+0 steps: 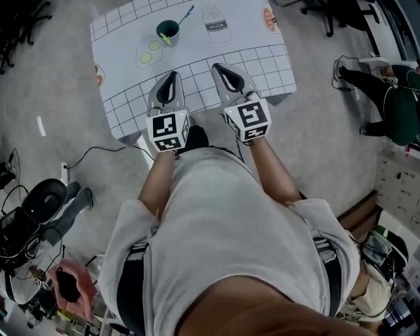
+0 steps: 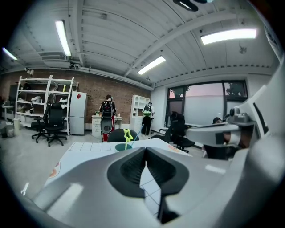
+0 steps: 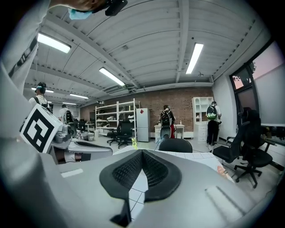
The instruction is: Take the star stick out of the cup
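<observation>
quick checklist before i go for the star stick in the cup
1. Star stick in the cup: ok, its star end shows over the rim.
2. Left gripper open for a grasp: not ok, jaws together, empty.
3. Right gripper open: not ok, jaws together, empty.
4. Grippers close to the cup: not ok, both hang over the table's near edge, cup farther back.
5. Blue stick free of the star stick: cannot tell.
</observation>
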